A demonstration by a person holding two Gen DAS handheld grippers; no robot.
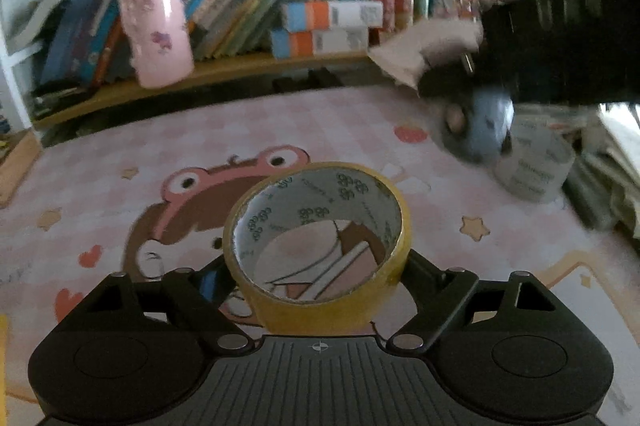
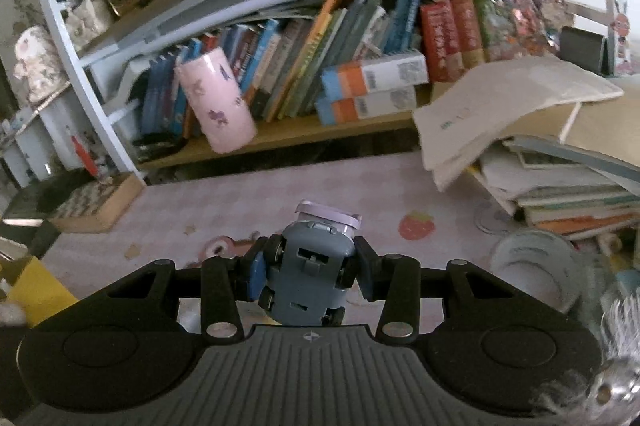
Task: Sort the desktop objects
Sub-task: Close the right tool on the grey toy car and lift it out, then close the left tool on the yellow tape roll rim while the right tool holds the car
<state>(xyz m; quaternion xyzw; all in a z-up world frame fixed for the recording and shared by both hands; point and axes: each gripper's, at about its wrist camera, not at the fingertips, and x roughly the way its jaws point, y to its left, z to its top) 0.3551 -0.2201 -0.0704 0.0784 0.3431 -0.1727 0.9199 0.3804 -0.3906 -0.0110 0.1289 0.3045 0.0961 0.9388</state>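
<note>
Both grippers are loaded. Left gripper (image 1: 316,274) has its jaws spread wide around a roll of yellowish tape (image 1: 318,246), pads pressing on the roll's two sides, the roll lifted clear of the pink cartoon desk mat (image 1: 120,162). Right gripper (image 2: 310,266) is narrowed onto a small grey-blue toy car (image 2: 308,268), gripped at its sides with the underside and black wheels facing the camera and a pale lilac part at its far end; in the left wrist view the same car is a blur under the dark gripper body at the right.

Behind the mat runs a shelf (image 2: 288,140) packed with leaning books (image 2: 280,74). A pile of papers and booklets (image 2: 540,154) sits at the mat's right edge. A pink cup with purple prints (image 2: 216,102) stands on the shelf, tilted against the books. A second, clear roll of tape (image 1: 534,166) lies on the mat near the pile, just beside the toy car in the left wrist view.
</note>
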